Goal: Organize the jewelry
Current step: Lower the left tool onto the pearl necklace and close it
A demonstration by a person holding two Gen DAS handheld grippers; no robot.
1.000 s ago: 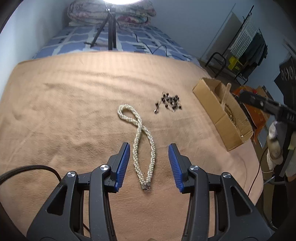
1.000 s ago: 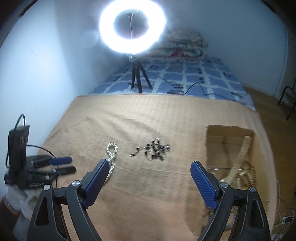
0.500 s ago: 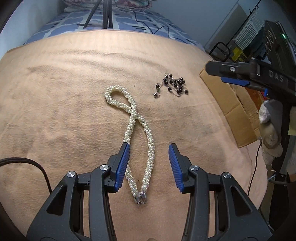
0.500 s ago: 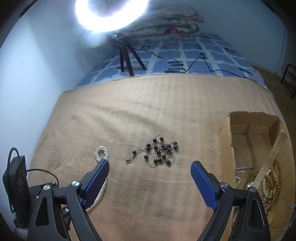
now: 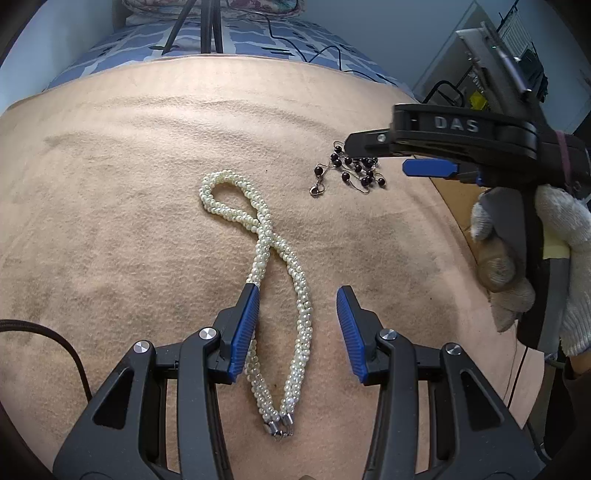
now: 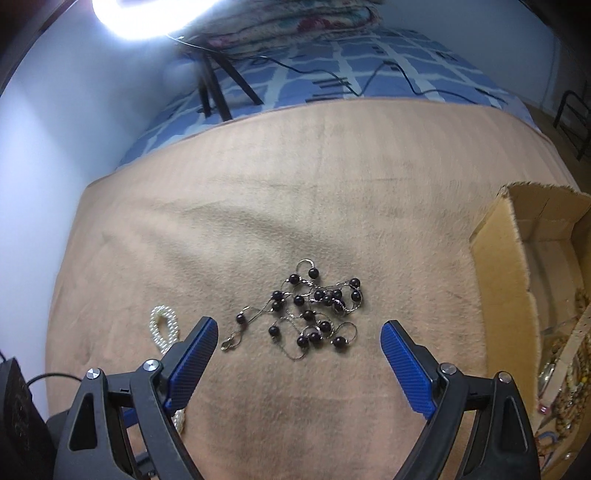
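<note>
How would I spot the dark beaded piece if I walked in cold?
Find the tan blanket covering the bed, with the cardboard box at its right edge. Left of the box lies the dark bead chain, a loose tangle of thin silver wire and black beads. Its neighbour, the pearl necklace, is white and thickly twisted.

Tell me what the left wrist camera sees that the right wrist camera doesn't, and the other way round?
Only the left wrist view shows the whole pearl necklace down to its clasp, lying between the open left gripper fingers, plus the gloved hand holding the other tool.

Only the right wrist view shows the ring light and the inside of the cardboard box, with beaded jewelry in it.

Both show the tan blanket, the dark bead necklace, the right gripper and the tripod.
</note>
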